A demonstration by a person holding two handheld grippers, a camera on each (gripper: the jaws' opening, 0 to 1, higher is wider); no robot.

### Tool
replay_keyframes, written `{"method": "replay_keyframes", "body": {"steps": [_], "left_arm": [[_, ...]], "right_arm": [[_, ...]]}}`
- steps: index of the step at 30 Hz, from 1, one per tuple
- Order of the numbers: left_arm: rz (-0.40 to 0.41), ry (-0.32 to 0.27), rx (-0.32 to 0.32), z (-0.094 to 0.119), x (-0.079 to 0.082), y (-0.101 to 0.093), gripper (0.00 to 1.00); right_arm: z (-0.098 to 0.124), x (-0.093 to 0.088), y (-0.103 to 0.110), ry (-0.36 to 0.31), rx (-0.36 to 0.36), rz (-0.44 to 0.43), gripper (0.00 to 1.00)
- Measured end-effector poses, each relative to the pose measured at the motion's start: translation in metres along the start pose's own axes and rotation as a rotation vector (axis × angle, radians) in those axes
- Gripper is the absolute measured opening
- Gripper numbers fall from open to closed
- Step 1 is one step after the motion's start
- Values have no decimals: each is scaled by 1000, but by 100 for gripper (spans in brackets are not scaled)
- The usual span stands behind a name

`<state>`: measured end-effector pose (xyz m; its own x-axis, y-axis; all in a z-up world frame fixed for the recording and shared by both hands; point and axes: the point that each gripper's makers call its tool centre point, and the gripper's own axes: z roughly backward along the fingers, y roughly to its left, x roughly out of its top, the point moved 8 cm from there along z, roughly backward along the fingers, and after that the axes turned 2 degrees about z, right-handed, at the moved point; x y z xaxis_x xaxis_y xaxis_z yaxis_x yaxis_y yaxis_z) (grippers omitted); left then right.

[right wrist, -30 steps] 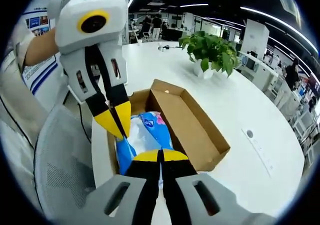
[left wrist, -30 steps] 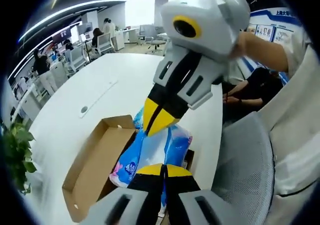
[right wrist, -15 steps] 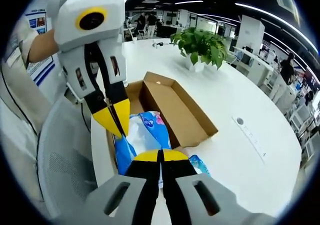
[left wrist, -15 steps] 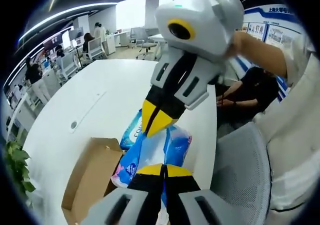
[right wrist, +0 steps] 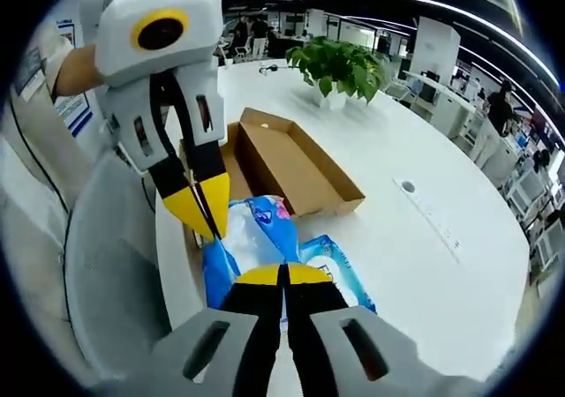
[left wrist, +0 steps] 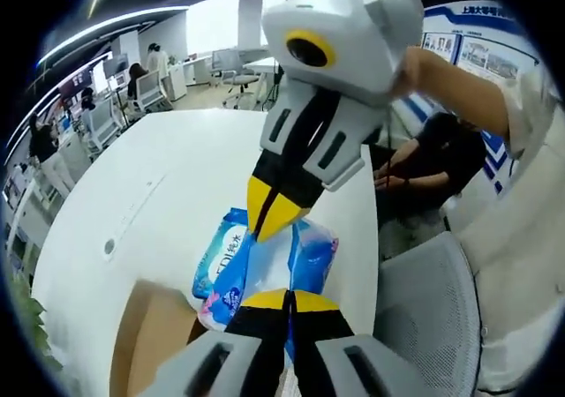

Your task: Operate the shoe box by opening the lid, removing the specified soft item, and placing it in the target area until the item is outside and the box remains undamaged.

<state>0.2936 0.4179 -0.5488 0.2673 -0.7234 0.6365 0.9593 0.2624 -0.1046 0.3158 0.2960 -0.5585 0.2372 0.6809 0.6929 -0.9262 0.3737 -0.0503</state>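
A blue and white soft pack [left wrist: 226, 258] hangs between both grippers above the white table [left wrist: 168, 168]. My left gripper [left wrist: 287, 298] is shut on its near edge, and the right gripper [left wrist: 267, 216] reaches in from the upper right, shut on its top. In the right gripper view, my right gripper [right wrist: 284, 275] is shut on the pack [right wrist: 265, 225], while the left gripper [right wrist: 205, 219] pinches it from the upper left. The open brown shoe box [right wrist: 300, 169] lies behind the pack; its lid flap [left wrist: 150, 335] shows at the lower left.
A grey mesh chair [right wrist: 110, 265] stands at the table's edge, close to the person's sleeve [left wrist: 521, 203]. A potted plant [right wrist: 340, 62] sits at the far side of the table [right wrist: 433, 265]. A socket strip [right wrist: 428, 216] lies in the tabletop. Desks and people fill the office behind.
Both grippers have carried the pack out of the box and sideways over the bare tabletop. The box now lies behind and to one side of it.
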Motion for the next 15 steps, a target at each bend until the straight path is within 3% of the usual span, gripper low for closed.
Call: {"method": "replay_keyframes", "body": {"steps": [15], "left_arm": [[-28,17,-42,-46,38,4,0]], "right_arm": [[23,-34,-37,20,0,2,0]]}}
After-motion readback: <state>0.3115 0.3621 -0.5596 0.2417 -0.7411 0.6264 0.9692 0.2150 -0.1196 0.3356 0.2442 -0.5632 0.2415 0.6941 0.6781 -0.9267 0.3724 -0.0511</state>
